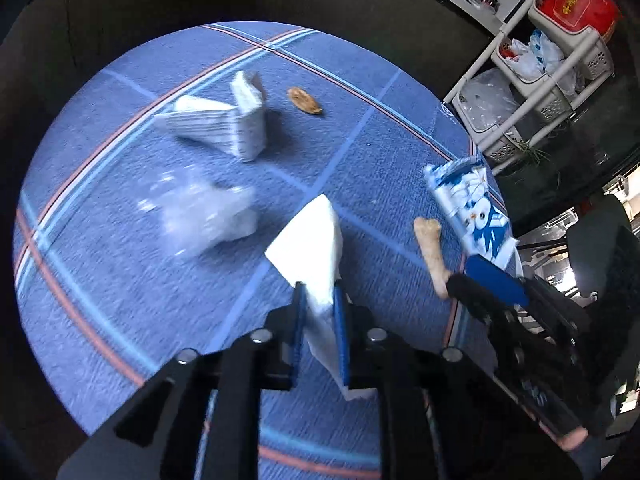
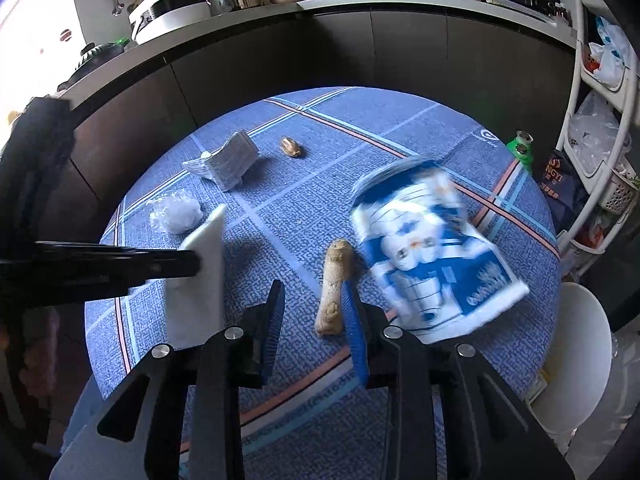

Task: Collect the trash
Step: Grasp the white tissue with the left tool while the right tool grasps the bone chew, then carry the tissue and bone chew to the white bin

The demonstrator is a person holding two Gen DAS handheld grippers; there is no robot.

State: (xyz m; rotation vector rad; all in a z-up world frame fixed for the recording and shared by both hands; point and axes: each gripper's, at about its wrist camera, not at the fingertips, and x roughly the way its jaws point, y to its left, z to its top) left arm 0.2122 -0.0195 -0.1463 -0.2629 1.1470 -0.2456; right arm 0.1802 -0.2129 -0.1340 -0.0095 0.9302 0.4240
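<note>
My left gripper [image 1: 318, 294] is shut on a white folded tissue [image 1: 310, 248] and holds it above the round blue table [image 1: 120, 280]; the tissue also shows in the right wrist view [image 2: 200, 276]. My right gripper [image 2: 312, 292] is open and empty, just above a beige bone-shaped stick [image 2: 336, 284]. A blue-and-white snack wrapper [image 2: 428, 248] lies right of the stick. A folded printed paper [image 1: 224, 124], a crumpled clear plastic wrap [image 1: 204, 208] and a brown nut shell [image 1: 304, 100] lie farther back.
A dark counter [image 2: 360, 40] with kitchen appliances curves behind the table. A white shelf rack [image 1: 540, 80] with bags stands at the right. A white bin [image 2: 580, 344] sits beside the table's right edge.
</note>
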